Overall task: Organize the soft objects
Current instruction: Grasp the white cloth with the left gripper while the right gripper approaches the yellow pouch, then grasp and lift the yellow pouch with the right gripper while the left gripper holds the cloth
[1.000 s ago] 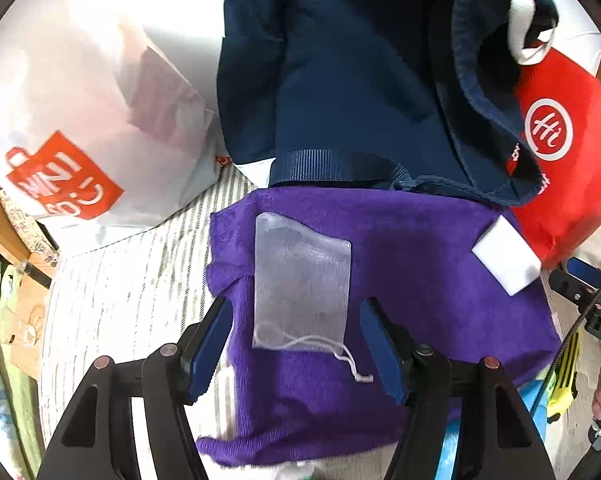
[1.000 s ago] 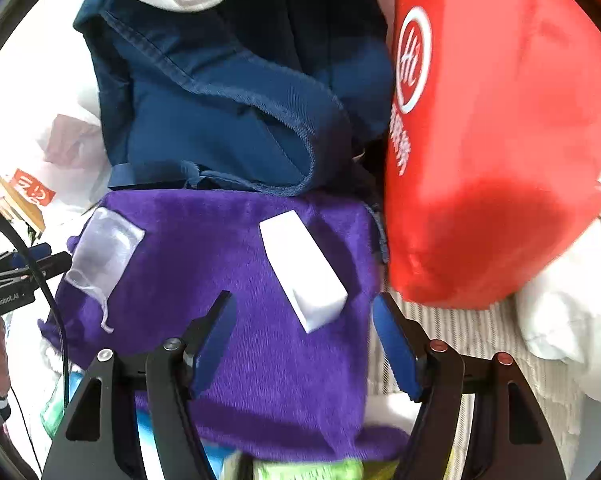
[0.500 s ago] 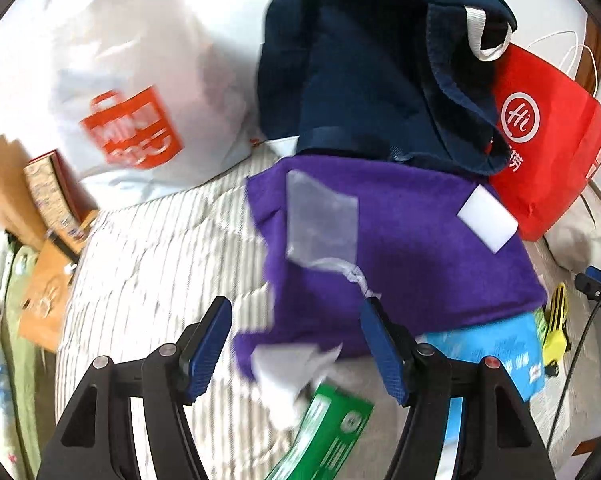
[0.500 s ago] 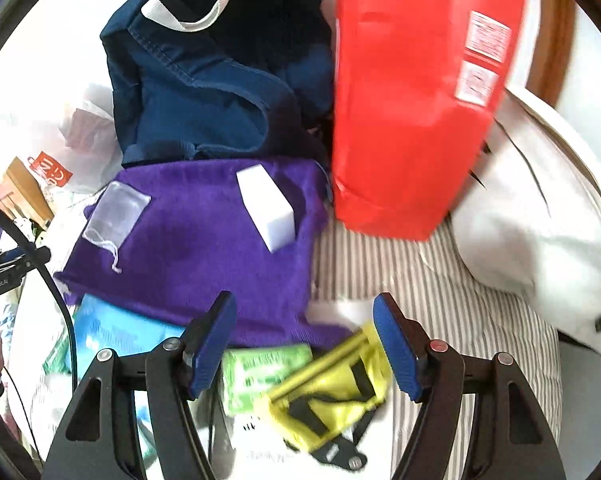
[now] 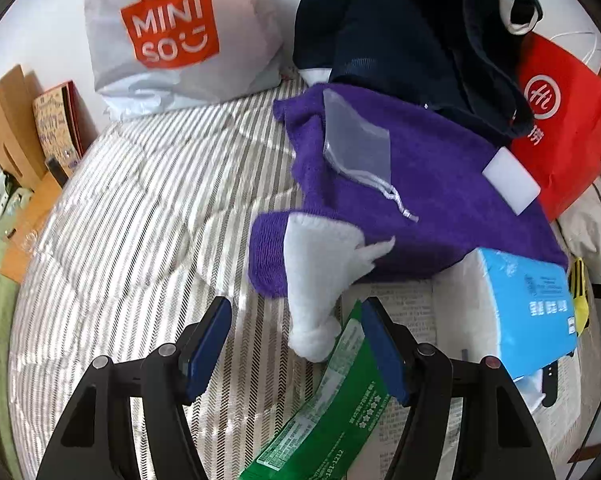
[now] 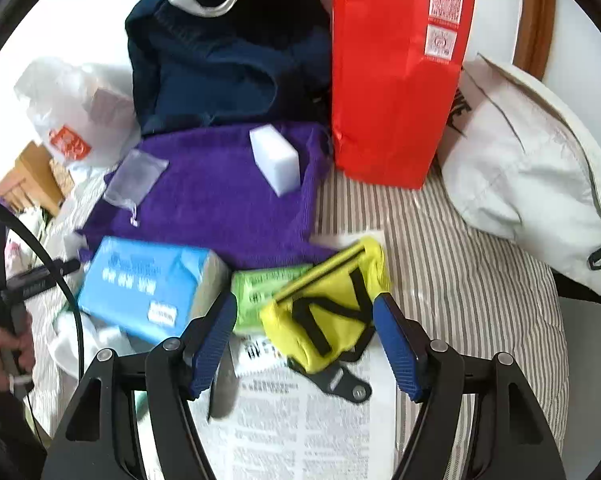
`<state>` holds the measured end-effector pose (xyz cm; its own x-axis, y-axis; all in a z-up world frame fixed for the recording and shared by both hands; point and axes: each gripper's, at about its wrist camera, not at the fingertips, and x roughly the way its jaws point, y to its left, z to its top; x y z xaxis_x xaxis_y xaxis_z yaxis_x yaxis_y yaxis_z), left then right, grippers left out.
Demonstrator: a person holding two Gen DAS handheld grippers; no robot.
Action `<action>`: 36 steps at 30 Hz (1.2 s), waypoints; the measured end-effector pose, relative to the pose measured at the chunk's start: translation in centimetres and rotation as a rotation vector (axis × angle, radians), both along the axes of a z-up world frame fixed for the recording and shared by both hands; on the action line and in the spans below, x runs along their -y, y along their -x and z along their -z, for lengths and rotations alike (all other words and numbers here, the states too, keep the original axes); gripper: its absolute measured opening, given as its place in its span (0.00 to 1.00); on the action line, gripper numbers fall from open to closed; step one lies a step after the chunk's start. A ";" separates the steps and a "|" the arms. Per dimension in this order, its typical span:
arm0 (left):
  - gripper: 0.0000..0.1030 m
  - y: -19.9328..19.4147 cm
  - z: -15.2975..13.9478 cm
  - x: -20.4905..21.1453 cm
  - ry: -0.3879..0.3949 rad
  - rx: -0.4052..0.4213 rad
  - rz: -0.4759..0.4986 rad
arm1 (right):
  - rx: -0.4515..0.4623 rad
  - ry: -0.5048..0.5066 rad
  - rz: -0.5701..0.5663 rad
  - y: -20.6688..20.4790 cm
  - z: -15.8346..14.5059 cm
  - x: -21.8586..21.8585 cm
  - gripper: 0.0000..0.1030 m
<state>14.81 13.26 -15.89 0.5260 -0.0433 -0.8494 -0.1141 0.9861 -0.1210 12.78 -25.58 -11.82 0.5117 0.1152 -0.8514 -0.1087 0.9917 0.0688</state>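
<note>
A purple towel (image 5: 440, 196) (image 6: 220, 196) lies spread on the striped bed, with a sheer mesh pouch (image 5: 356, 148) (image 6: 134, 178) and a white sponge block (image 5: 510, 186) (image 6: 274, 160) on top. A white cloth (image 5: 320, 276) pokes out from under its near edge, just ahead of my left gripper (image 5: 296, 340), which is open and empty. My right gripper (image 6: 304, 332) is open too, hanging over a yellow pouch with black straps (image 6: 328, 304). A blue tissue pack (image 5: 528, 304) (image 6: 148, 284) and a green packet (image 5: 332, 400) (image 6: 268, 288) lie nearby.
A navy bag (image 6: 228, 52), a red paper bag (image 6: 396, 72) and a white Miniso bag (image 5: 172, 36) stand at the back. A white fabric bag (image 6: 532, 184) lies at the right. Printed paper (image 6: 296, 416) lies under the grippers. A hand (image 6: 4, 352) holds the other gripper at the left.
Both grippers have pulled back from the purple towel. The white cloth, green packet, tissue pack, yellow pouch and printed paper have come into view in front of them. The jaws have kept their width.
</note>
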 end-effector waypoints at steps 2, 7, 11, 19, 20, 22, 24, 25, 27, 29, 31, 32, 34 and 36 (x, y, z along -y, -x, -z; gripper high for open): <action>0.56 0.1 0.5 0.1 0.003 0.007 0.005 | -0.014 0.015 0.009 0.4 0.5 0.3 0.68; 0.26 -0.1 1.4 0.6 0.023 0.003 0.009 | -0.058 0.002 0.031 0.8 2.2 1.2 0.68; 0.18 0.0 1.2 1.0 0.028 0.023 0.026 | -0.067 0.012 0.032 1.0 2.9 1.3 0.68; 0.18 1.4 -1.2 0.4 0.018 0.062 0.005 | -0.058 0.001 0.039 1.2 2.8 2.8 0.68; 0.18 1.6 -1.5 0.4 0.011 0.064 0.009 | -0.054 -0.001 0.043 1.3 2.8 3.1 0.68; 0.18 1.9 -1.9 0.5 0.007 0.070 0.009 | -0.055 -0.006 0.048 1.1 2.9 3.6 0.68; 0.18 2.1 -2.0 0.7 0.013 0.069 0.015 | -0.066 -0.017 0.054 0.9 3.3 4.1 0.68; 0.18 2.1 -2.0 0.8 0.014 0.069 0.016 | -0.071 -0.024 0.053 0.9 3.4 4.2 0.68; 0.18 2.2 -2.0 1.1 0.017 0.070 0.018 | -0.078 -0.043 0.042 1.0 3.6 4.1 0.68; 0.18 2.1 -2.0 1.4 0.020 0.068 0.021 | -0.082 -0.077 0.018 1.1 4.0 3.6 0.68; 0.18 2.1 -1.8 1.6 0.025 0.063 0.025 | -0.085 -0.091 -0.011 1.1 4.3 2.8 0.68; 0.18 2.1 -1.7 1.7 0.030 0.059 0.028 | -0.085 -0.085 -0.024 1.1 4.6 2.2 0.68; 0.18 2.1 -1.6 1.8 0.036 0.055 0.031 | -0.094 -0.059 -0.047 0.6 5.3 1.1 0.68; 0.18 2.2 -1.5 1.8 0.034 0.050 0.030 | -0.094 -0.048 -0.068 0.1 6.0 0.2 0.68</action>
<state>12.63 11.51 -14.43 0.5656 -0.0885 -0.8199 -0.0775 0.9841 -0.1596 12.65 -25.81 -17.81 0.4192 0.1885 -0.8881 -0.1666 0.9776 0.1289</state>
